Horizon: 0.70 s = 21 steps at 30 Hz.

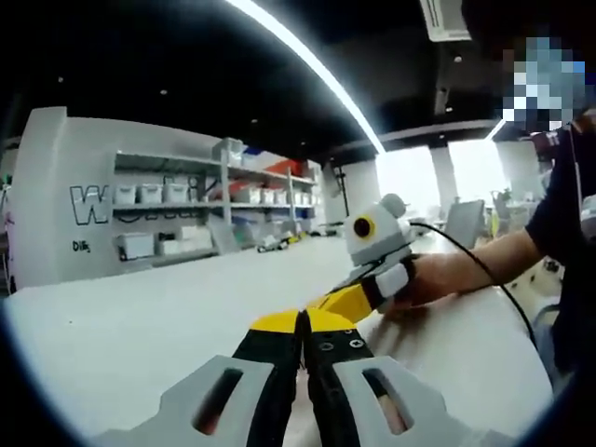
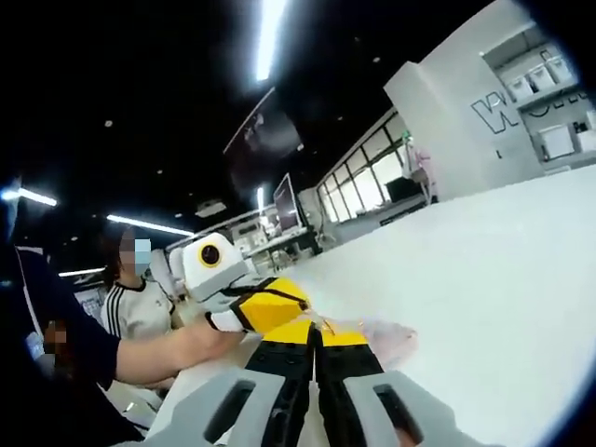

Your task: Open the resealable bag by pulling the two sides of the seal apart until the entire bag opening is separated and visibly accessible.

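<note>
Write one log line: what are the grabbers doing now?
left gripper: shut | right gripper: shut | bag: pinched on table

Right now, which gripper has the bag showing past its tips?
The right gripper: the clear bag lies on the white table just beyond its yellow tips. The left gripper's tips face the other gripper.

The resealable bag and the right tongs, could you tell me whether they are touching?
Touching. The right gripper view shows the right tongs closed, with the clear resealable bag emerging directly from between the yellow tips, no gap visible, over the white table.
</note>
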Each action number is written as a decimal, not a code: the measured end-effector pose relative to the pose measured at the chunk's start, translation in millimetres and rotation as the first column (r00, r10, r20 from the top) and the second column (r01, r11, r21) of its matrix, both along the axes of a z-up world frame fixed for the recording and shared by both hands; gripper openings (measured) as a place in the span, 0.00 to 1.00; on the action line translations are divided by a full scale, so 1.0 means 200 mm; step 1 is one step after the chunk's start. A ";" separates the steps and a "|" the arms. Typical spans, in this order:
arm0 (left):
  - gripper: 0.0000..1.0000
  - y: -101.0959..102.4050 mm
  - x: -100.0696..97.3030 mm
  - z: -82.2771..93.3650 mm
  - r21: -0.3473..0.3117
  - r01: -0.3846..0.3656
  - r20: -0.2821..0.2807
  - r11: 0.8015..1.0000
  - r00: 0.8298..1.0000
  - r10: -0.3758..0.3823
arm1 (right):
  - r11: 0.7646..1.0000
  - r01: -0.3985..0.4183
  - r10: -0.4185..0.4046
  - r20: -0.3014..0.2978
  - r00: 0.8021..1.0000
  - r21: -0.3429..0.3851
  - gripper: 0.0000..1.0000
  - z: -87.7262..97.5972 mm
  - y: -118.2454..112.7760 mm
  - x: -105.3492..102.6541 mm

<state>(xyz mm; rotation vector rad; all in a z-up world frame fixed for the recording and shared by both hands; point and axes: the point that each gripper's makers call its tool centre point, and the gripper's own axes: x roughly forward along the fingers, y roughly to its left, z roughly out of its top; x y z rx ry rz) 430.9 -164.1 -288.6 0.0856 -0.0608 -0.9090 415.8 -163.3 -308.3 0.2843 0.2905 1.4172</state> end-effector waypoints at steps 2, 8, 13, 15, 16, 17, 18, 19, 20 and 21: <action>0.00 0.00 0.00 0.00 0.003 0.000 0.002 1.000 1.000 0.000 | 1.000 0.001 -0.001 -0.008 1.000 -0.008 0.00 -0.01 0.00 0.00; 0.00 0.00 0.00 -0.01 0.014 -0.003 0.005 1.000 1.000 0.003 | 1.000 0.002 -0.002 -0.008 1.000 -0.026 0.00 -0.02 0.00 0.00; 0.00 0.00 0.01 -0.01 0.016 -0.003 0.006 1.000 1.000 0.003 | 0.999 0.000 -0.001 -0.020 1.000 -0.035 0.00 -0.03 0.00 0.00; 0.00 0.00 0.01 0.00 0.014 -0.003 0.007 1.000 1.000 0.003 | 0.999 -0.001 0.000 -0.028 1.000 -0.036 0.00 -0.03 0.00 0.00; 0.00 0.00 0.01 0.00 0.014 -0.003 0.006 1.000 1.000 0.003 | 0.999 -0.002 0.001 -0.029 1.000 -0.037 0.00 -0.03 0.00 0.00; 0.00 0.00 0.01 0.00 0.016 -0.004 0.009 1.000 1.000 0.004 | 0.999 -0.003 0.002 -0.032 0.999 -0.039 0.00 -0.03 0.00 0.00; 0.00 0.00 0.00 0.00 0.016 -0.004 0.008 1.000 1.000 0.004 | 0.999 -0.005 0.003 -0.036 0.999 -0.040 0.00 -0.04 0.00 0.00; 0.00 0.00 0.00 0.00 0.018 -0.005 0.010 1.000 1.000 0.005 | 0.999 -0.006 0.004 -0.036 0.999 -0.041 0.00 -0.04 0.00 0.00; 0.00 -0.01 0.00 0.00 0.018 -0.005 0.010 1.000 1.000 0.005 | 0.999 -0.007 0.005 -0.041 0.999 -0.044 0.00 -0.04 0.00 -0.01; 0.00 -0.01 0.00 0.00 0.019 -0.005 0.010 1.000 1.000 0.005 | 0.999 -0.009 0.007 -0.044 0.999 -0.046 0.00 -0.04 0.00 -0.01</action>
